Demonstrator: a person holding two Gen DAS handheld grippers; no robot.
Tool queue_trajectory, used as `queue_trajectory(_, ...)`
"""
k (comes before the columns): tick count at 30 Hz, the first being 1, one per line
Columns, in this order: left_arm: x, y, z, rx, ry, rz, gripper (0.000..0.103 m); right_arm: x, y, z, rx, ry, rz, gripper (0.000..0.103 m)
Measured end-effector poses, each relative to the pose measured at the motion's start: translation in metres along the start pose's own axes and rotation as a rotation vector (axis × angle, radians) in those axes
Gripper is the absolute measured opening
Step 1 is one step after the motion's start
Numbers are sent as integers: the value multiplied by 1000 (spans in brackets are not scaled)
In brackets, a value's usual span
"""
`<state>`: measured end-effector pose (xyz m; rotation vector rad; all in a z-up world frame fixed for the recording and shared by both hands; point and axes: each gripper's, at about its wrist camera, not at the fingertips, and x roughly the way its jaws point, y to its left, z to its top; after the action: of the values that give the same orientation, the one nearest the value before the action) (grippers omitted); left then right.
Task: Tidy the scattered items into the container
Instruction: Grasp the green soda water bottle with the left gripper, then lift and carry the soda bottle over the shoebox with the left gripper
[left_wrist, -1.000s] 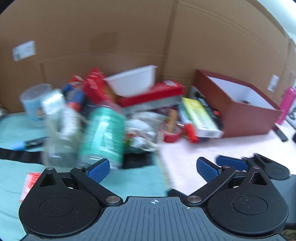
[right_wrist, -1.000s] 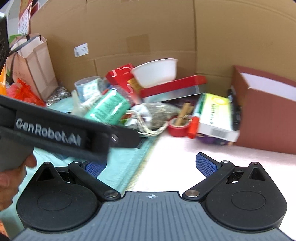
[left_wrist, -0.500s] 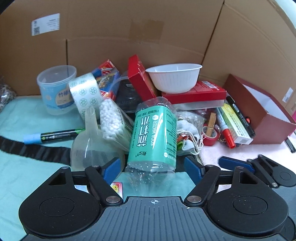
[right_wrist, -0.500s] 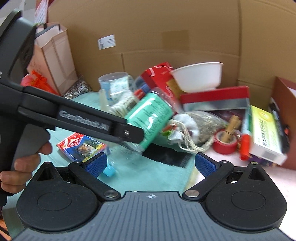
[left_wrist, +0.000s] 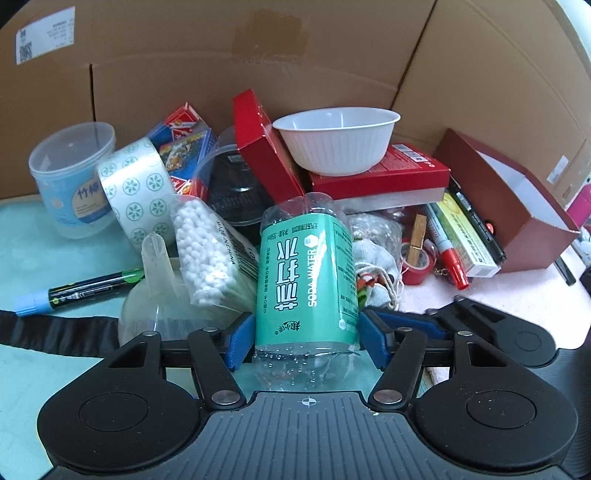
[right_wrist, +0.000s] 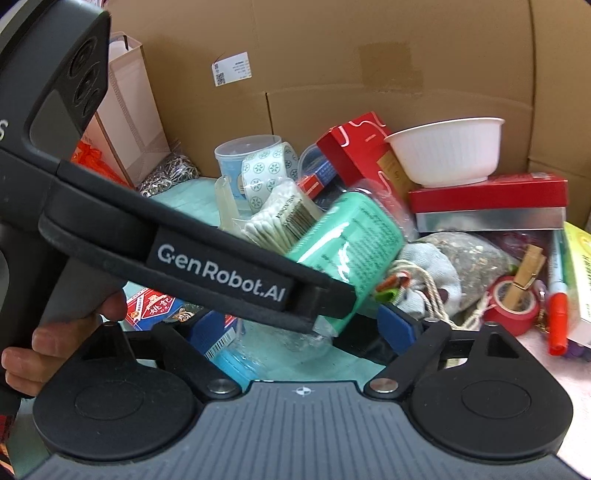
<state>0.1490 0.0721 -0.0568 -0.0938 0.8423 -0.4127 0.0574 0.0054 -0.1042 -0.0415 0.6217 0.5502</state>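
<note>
Cardboard wall (left_wrist: 184, 66) closes off the back and right of the bench, with a white label stuck at upper left. Bench surface: teal mat (left_wrist: 44, 251) left of the left gripper (left_wrist: 303, 336), pale pink cloth (left_wrist: 424, 299) to its right. Left gripper fingers sit against both sides of the soda water bottle (left_wrist: 306, 273), clamped on its green label; bottle lies with its base pointing away. Clutter pile straight ahead: white bowl (left_wrist: 338, 138) on a red box (left_wrist: 384, 177), tape roll (left_wrist: 138, 188) and clear tub (left_wrist: 70, 177) ahead-left. Container, a dark red box (left_wrist: 517, 221), sits ahead-right, open, apart from the bottle. Right gripper (right_wrist: 303, 328) fingers apart, holding nothing, just beside the left one; paper bag (right_wrist: 129, 110) far left.
</note>
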Motion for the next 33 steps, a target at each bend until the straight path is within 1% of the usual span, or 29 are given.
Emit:
queue_trajectory(2,0,-2,-1,9,-1,4,64,3,-2,0,4,15,6,78)
queue_trajectory(3,0,-3,-2,11,0,3,64,3,-3,-1,5,18,13,77)
queue_trajectory(5,-1,-5,-2,7,2,-8,64,1,-7,-2,17,32,28,72)
queue_trajectory(8,-3,-12,-4,-1,8,-29,64,-7,-10,-4,4,44,32,70)
queue_trajectory(14,-11,-30,-11,14,14,-93,64,-34,-17,-12,-8,54,39,68)
queue_trajectory(17,-10,-36,-12,18,22,-126,68,-45,-21,-17,0,53,40,68)
queue_trajectory(22,1,-42,-12,10,40,-104,70,-46,-27,-22,24,65,27,67)
queue_trajectory(23,2,-41,-13,7,43,-105,65,-46,-27,-23,32,63,25,68)
queue_trajectory(24,1,-41,-13,5,42,-108,63,-46,-28,-23,40,61,24,69)
queue_trajectory(30,-1,-41,-12,14,40,-77,63,-41,-28,-22,59,47,34,69)
queue_trajectory(32,-2,-41,-11,9,42,-77,63,-42,-28,-22,61,46,50,65)
queue_trajectory(33,-3,-42,-11,11,41,-76,63,-43,-28,-22,61,46,52,65)
